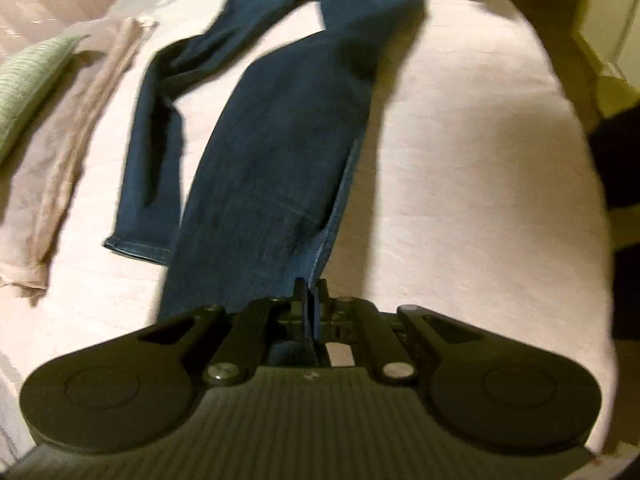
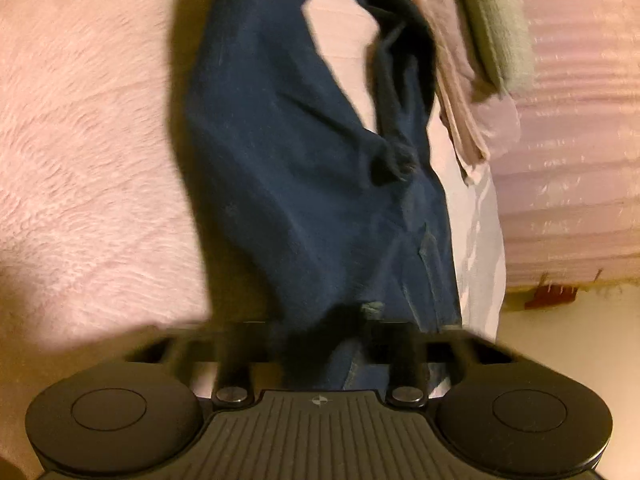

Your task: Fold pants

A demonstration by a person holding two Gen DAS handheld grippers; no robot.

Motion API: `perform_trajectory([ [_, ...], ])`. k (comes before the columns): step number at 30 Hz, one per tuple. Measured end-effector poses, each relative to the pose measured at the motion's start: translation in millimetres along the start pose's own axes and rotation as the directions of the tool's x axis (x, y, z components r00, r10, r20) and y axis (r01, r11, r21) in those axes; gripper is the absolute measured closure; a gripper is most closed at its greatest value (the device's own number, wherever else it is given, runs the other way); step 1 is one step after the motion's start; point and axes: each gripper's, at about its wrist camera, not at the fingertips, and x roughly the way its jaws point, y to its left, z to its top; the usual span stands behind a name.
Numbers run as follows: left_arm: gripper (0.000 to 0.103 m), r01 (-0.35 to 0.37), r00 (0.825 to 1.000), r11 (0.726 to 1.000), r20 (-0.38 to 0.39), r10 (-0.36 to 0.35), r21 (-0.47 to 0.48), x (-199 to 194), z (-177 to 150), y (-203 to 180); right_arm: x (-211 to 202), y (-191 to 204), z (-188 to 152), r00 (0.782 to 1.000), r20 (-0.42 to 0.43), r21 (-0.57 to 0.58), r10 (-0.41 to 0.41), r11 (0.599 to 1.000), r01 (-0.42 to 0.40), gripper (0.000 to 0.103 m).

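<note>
Dark blue jeans (image 1: 280,128) lie lengthwise on a pale pink bed cover (image 1: 460,160). In the left wrist view my left gripper (image 1: 310,292) is shut on the side edge of the near leg, close to its hem. The other leg bends away to the left, its hem (image 1: 136,248) flat on the cover. In the right wrist view the jeans (image 2: 288,160) run from my right gripper (image 2: 352,336) up the frame and cast a wide shadow on their left. That gripper is motion-blurred, and denim passes between its fingers, which look shut on it.
A folded pink garment (image 1: 60,140) (image 2: 460,80) and a green knitted piece (image 1: 28,80) (image 2: 496,32) lie beside the jeans. A striped pink blanket (image 2: 568,160) lies beyond them. The bed's edge and pale floor (image 2: 560,320) show at lower right.
</note>
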Motion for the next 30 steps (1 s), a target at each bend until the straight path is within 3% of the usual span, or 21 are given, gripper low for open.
perform_trajectory([
  [5,0.102,0.122,0.992,0.992,-0.040,-0.122,0.007,-31.0,-0.9,-14.1,-45.3,-34.3,-3.9,0.999,0.016,0.035,0.047,0.998,-0.047,0.101],
  [7,0.102,0.142,0.988,0.990,-0.060,-0.140,0.021,-35.5,-8.0,-36.9,-56.0,-35.4,-4.7,0.997,-0.002,0.034,0.082,0.996,-0.081,0.101],
  [13,0.096,0.226,0.965,0.974,-0.137,-0.222,0.019,-0.6,-20.3,-86.4,-48.0,-13.8,-6.9,0.981,-0.081,0.061,0.174,0.984,-0.169,0.099],
  [14,0.095,0.227,0.965,0.974,-0.141,-0.223,0.014,1.7,-23.6,-90.5,-49.7,-12.9,-6.0,0.978,-0.085,0.082,0.188,0.980,-0.181,0.096],
  [16,0.094,0.221,0.965,0.975,-0.140,-0.220,-0.005,1.4,-27.5,-91.9,-53.0,-15.7,-6.0,0.974,-0.090,0.142,0.209,0.970,-0.195,0.074],
  [17,0.093,0.215,0.967,0.976,-0.135,-0.216,-0.016,0.1,-28.0,-90.6,-54.1,-18.7,-5.5,0.970,-0.099,0.186,0.222,0.962,-0.201,0.054],
  [18,0.092,0.206,0.970,0.978,-0.128,-0.208,-0.026,-1.8,-28.2,-87.1,-59.1,-19.2,-6.8,0.967,-0.101,0.242,0.233,0.949,-0.203,0.047],
  [20,0.092,0.180,0.976,0.983,-0.113,-0.184,-0.038,-5.1,-25.7,-78.3,-58.2,-30.6,-10.8,0.955,-0.128,0.398,0.267,0.896,-0.197,0.047],
  [21,0.092,0.162,0.980,0.986,-0.108,-0.166,-0.040,-5.8,-22.6,-72.9,-55.0,-39.3,-16.6,0.948,-0.138,0.489,0.288,0.852,-0.187,0.047],
  [23,0.091,0.122,0.987,0.992,-0.098,-0.126,-0.041,-4.4,-13.8,-62.0,-48.8,-59.6,-37.7,0.935,-0.134,0.703,0.327,0.697,-0.143,0.047],
  [25,0.091,0.068,0.994,0.997,-0.089,-0.071,-0.037,0.8,1.8,-50.6,-38.8,-83.0,-66.0,0.931,-0.121,0.861,0.346,0.503,-0.075,0.047],
  [26,0.090,0.053,0.995,0.998,-0.085,-0.056,-0.037,4.5,12.0,-45.2,-33.6,-95.7,-84.2,0.933,-0.104,0.922,0.344,0.385,-0.039,0.047],
  [29,0.088,-0.001,0.998,0.999,-0.058,-0.001,-0.045,15.5,54.4,-34.3,-20.1,-122.4,-138.3,0.949,-0.074,0.994,0.305,0.097,0.046,0.047],
  [30,0.088,-0.008,0.999,0.999,-0.052,0.005,-0.048,21.2,69.6,-31.4,-12.9,-129.1,-155.7,0.954,-0.065,0.998,0.293,0.018,0.063,0.047],
])
